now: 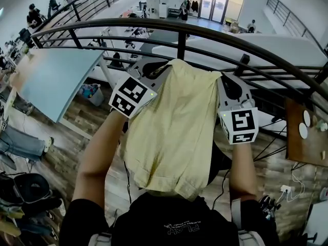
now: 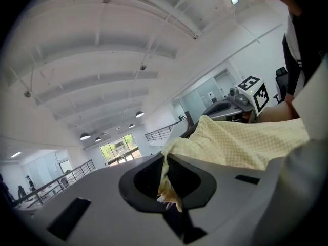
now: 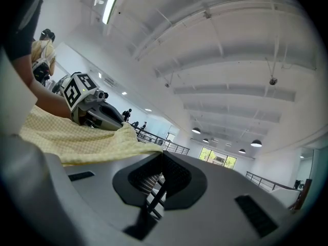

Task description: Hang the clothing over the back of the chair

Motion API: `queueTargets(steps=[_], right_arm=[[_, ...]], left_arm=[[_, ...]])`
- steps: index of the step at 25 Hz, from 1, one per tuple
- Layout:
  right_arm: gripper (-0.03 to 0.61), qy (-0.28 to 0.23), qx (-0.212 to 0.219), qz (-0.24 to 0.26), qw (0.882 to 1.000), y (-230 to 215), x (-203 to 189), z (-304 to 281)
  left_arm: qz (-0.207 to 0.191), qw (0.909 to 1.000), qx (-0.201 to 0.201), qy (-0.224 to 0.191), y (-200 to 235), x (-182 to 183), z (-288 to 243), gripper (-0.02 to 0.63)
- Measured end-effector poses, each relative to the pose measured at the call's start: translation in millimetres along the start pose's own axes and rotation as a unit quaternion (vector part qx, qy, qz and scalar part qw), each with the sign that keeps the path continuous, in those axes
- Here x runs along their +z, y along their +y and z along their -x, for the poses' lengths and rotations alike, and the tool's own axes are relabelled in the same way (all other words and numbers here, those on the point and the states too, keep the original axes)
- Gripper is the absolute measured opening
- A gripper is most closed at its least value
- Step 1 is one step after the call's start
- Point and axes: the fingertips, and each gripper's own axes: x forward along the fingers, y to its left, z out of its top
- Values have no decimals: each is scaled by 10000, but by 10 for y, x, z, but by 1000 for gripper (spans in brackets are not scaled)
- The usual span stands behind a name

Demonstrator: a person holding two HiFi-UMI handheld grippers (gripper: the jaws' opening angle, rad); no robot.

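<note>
The left gripper (image 1: 156, 68) holds one upper corner of the yellow garment (image 1: 171, 132). In the left gripper view its jaws are pressed together on a bunched fold of that cloth (image 2: 241, 142), with the hem poking out below the pinch line (image 2: 166, 181). A corner grip on this side leaves the body of the fabric free to hang.

The garment spans the gap between the two grippers. It drapes down from them toward the person's chest, off any surface. Held at both upper corners, the fabric stays spread out and not bunched. This is judged to be the carrying posture before draping.

The right gripper (image 1: 224, 81) takes the opposite corner. In the right gripper view the jaws meet on the cloth edge (image 3: 77, 137) at their upper end (image 3: 161, 173), with a slit of background visible lower down.

A dark railing (image 1: 179, 27) crosses ahead. The chair is in no view, so the hanging step is judged not yet begun.
</note>
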Motion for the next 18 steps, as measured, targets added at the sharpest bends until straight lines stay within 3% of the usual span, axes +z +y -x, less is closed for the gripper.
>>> queueTargets(steps=[18], right_arm=[[21,129,-263,-24,9996,-314,-121,-245]], left_arm=[[46,10000,-50,-38,192,-24,-470,32]])
